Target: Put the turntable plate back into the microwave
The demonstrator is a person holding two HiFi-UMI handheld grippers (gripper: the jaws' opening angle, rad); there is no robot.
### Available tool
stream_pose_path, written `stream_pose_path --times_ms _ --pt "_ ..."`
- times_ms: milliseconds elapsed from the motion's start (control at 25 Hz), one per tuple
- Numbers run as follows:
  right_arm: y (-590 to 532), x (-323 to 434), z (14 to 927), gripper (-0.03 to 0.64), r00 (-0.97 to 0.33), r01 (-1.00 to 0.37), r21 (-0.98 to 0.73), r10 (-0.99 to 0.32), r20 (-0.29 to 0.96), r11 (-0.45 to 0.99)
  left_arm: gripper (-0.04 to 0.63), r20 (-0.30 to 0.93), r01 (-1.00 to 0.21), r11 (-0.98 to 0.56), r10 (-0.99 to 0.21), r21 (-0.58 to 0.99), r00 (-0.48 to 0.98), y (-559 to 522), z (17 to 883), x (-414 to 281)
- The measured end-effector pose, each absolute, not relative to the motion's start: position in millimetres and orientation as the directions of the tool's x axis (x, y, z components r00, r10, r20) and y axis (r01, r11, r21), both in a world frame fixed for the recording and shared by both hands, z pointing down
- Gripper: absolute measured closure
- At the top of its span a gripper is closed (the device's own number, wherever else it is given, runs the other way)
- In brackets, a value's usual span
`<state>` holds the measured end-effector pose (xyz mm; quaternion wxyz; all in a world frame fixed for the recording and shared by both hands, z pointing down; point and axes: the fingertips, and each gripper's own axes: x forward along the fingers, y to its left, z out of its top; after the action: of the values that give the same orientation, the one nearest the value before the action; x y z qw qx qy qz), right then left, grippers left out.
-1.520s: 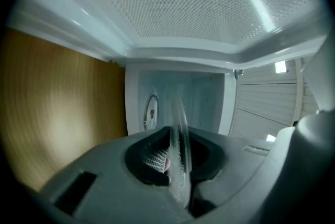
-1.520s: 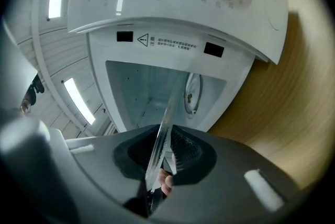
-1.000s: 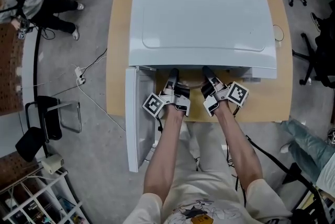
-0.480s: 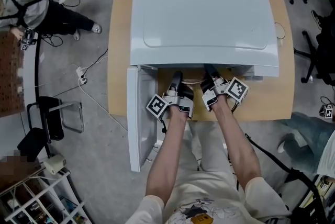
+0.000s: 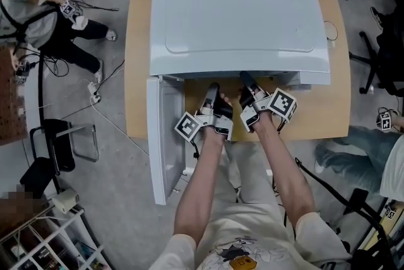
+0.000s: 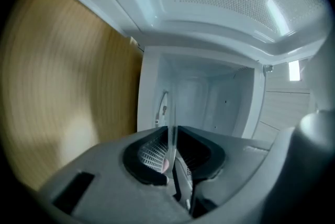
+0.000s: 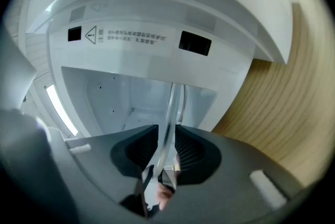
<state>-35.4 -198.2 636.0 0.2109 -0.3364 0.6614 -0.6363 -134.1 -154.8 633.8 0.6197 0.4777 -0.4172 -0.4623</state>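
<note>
The white microwave (image 5: pixel 240 23) stands on a wooden table (image 5: pixel 136 73), its door (image 5: pixel 165 136) swung open to the left. Both grippers point into its mouth. In the left gripper view, the clear glass turntable plate (image 6: pixel 171 129) shows edge-on, with the left gripper (image 6: pixel 172 157) shut on its rim. In the right gripper view, the plate (image 7: pixel 171 108) runs between the jaws of the right gripper (image 7: pixel 166 152), which are opening and stand off the glass. From the head view, the left gripper (image 5: pixel 213 91) and right gripper (image 5: pixel 245 81) reach under the microwave's front edge, which hides the plate.
The white cavity (image 6: pixel 209 97) lies straight ahead. A warning label (image 7: pixel 125 35) sits above the opening. A person (image 5: pixel 44 10) crouches on the floor at upper left among cables. Chairs (image 5: pixel 57 142) stand at the left and a wire shelf (image 5: pixel 44 243) at lower left.
The left gripper has shifted slightly at the microwave's mouth while the right hand stays put. The person on the floor at the upper left has changed position.
</note>
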Motion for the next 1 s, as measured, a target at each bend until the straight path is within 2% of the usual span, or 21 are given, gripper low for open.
stream_pose_path --times_ms 120,200,440,800,880,1000 --pt "-185 -38 636 0.509 -0.706 -0.17 -0.985 -0.694 0.143 -0.03 0.543 0.086 0.166 0.125 -0.971 0.978 0.225 -168 635 -135" --pt "-178 -41 642 0.545 -0.716 -0.18 -0.982 -0.677 0.168 -0.054 0.546 0.097 0.165 0.136 -0.97 0.977 0.225 -172 639 -135" --pt "-178 -42 653 0.56 -0.71 -0.191 -0.975 -0.67 0.217 -0.114 0.545 0.112 0.174 0.153 -0.968 0.973 0.226 -172 648 -134" --pt "-179 -38 675 0.575 -0.675 -0.202 -0.957 -0.679 0.289 -0.207 0.545 0.217 0.149 0.255 -0.948 0.955 0.233 -152 674 -136" --pt "-180 -39 675 0.572 -0.677 -0.195 -0.96 -0.68 0.281 -0.203 0.549 0.227 0.122 0.262 -0.943 0.957 0.245 -147 674 -136" --pt "-177 -41 674 0.508 -0.693 -0.202 -0.96 -0.665 0.28 -0.195 0.549 0.262 0.017 0.276 -0.927 0.961 0.27 -139 672 -135"
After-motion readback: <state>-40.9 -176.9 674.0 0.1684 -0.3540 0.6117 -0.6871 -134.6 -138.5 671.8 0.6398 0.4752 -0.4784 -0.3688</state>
